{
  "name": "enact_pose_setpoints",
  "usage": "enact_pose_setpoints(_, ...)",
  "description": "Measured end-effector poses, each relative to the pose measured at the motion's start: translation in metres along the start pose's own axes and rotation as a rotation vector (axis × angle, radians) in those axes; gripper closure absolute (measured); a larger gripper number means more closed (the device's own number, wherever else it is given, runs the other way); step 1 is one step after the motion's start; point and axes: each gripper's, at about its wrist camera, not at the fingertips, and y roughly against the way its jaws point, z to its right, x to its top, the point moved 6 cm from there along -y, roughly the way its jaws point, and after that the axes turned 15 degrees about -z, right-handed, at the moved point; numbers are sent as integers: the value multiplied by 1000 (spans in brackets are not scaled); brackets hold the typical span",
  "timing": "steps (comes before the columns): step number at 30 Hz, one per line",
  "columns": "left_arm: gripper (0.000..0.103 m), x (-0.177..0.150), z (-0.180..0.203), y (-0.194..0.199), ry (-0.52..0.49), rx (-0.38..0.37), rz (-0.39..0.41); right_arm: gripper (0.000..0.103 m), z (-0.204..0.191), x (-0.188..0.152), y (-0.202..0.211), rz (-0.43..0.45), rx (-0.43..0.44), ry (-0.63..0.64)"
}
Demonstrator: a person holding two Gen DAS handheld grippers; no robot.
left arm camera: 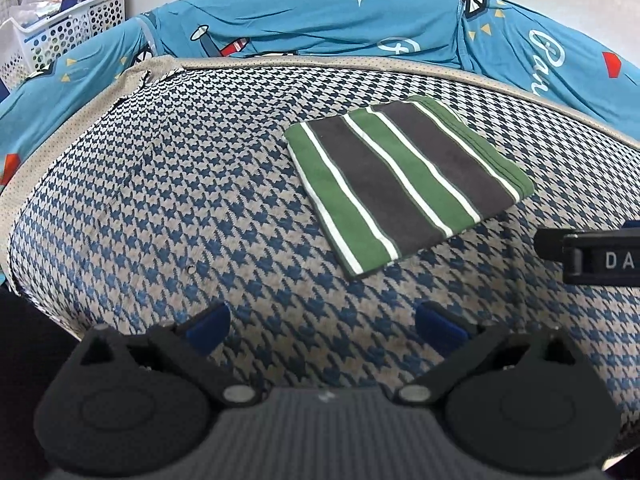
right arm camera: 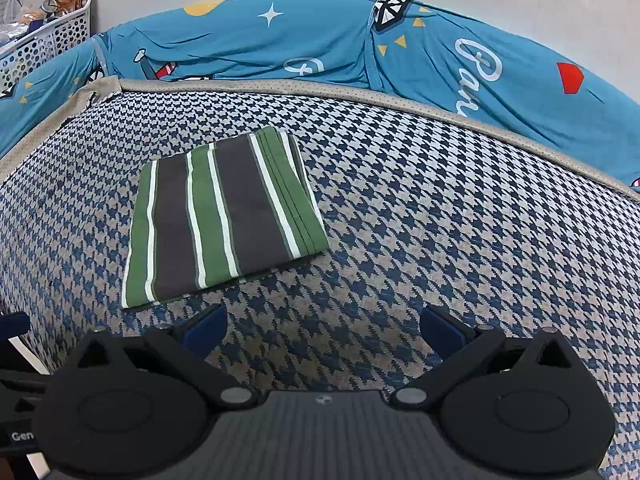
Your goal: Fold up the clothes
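White perforated basket (left arm camera: 68, 20) at the far left corner, stuffed with odds and ends, off the bed. Blue printed sheet (left arm camera: 320, 20) bunched along the far edge against the wall — likely pushed back to free the working area. Houndstooth bed cover (left arm camera: 160, 200) spread flat across the bed, serving as the folding surface. Left hand-held gripper (left arm camera: 322, 322) low over the near edge, fingers wide apart, holding nothing. Striped green, grey and white garment (left arm camera: 404, 184) just right of centre, towards the far edge, already a neat flat rectangle with stacked edges on its right side — seemingly finished and left clear of both tools. Right hand-held gripper (right arm camera: 324, 326) also over the near edge, fingers spread, empty, the garment (right arm camera: 220, 220) ahead and to its left, untouched.
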Motion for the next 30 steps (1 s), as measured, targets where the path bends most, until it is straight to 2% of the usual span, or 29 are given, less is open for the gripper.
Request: enact_pose_setpoints(30,0,-15,-5,-10,8,25,-48,0,-6,-1,-8,-26,-22,24)
